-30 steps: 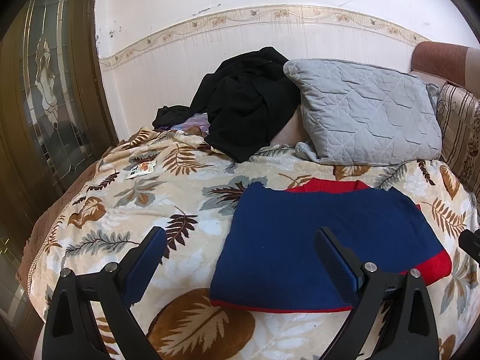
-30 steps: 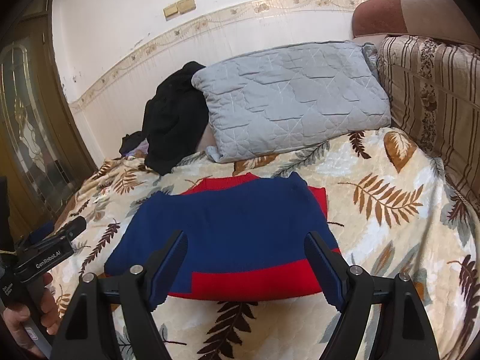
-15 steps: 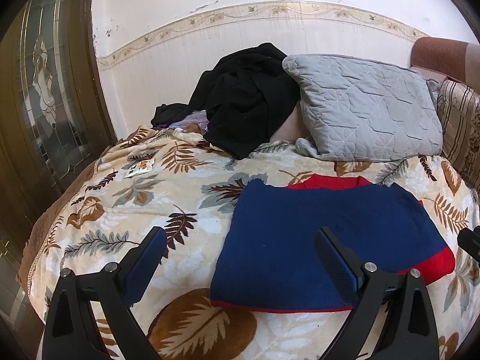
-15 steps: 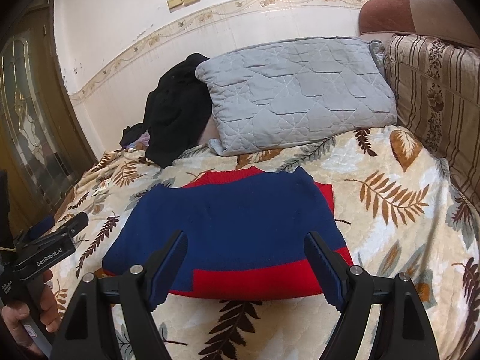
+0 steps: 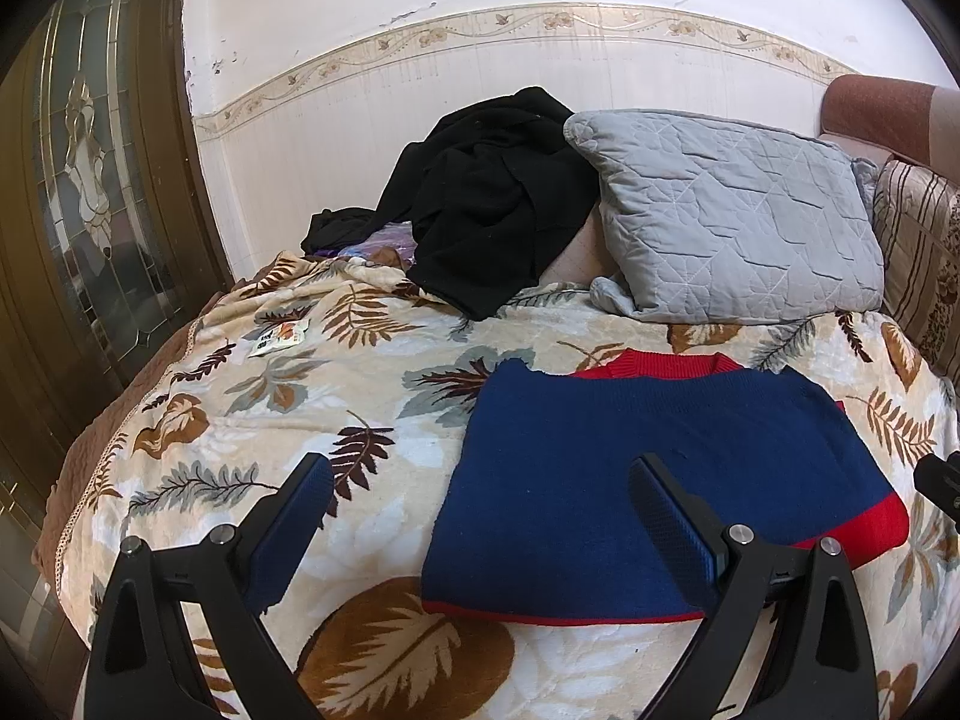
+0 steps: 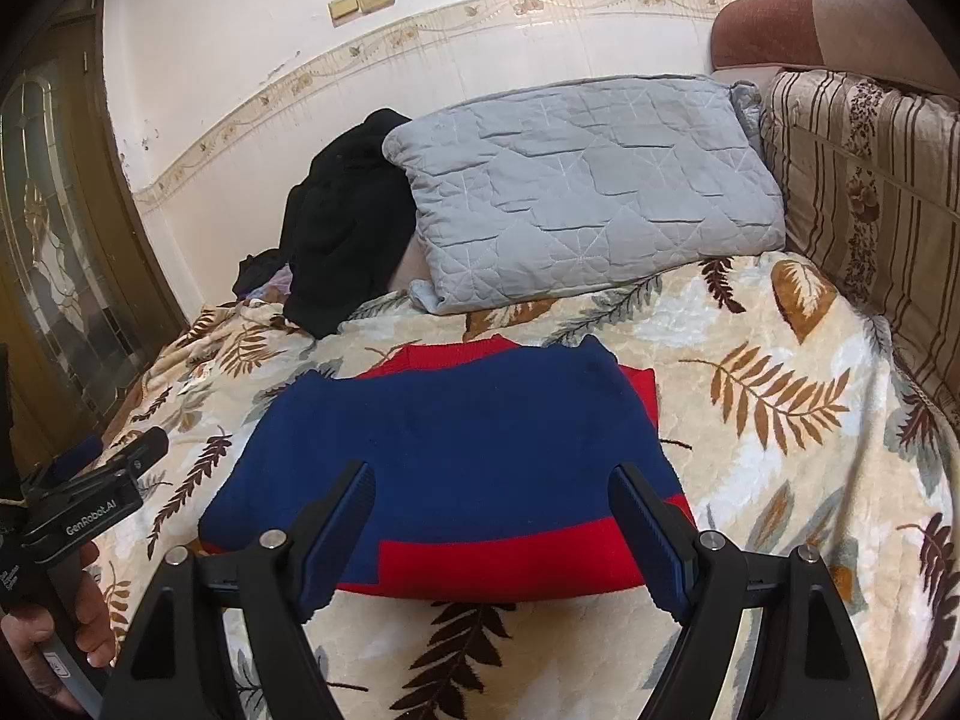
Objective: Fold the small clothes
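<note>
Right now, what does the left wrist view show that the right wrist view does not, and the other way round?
Only the left wrist view shows a small printed packet lying on the leaf-print blanket and the open left gripper from behind. Only the right wrist view shows the hand holding the left gripper's handle, the sweater's broad red hem, and the open right gripper. Both show the folded blue and red sweater, the grey quilted pillow, the black clothes and the glass-panelled door. Neither gripper touches the sweater.
</note>
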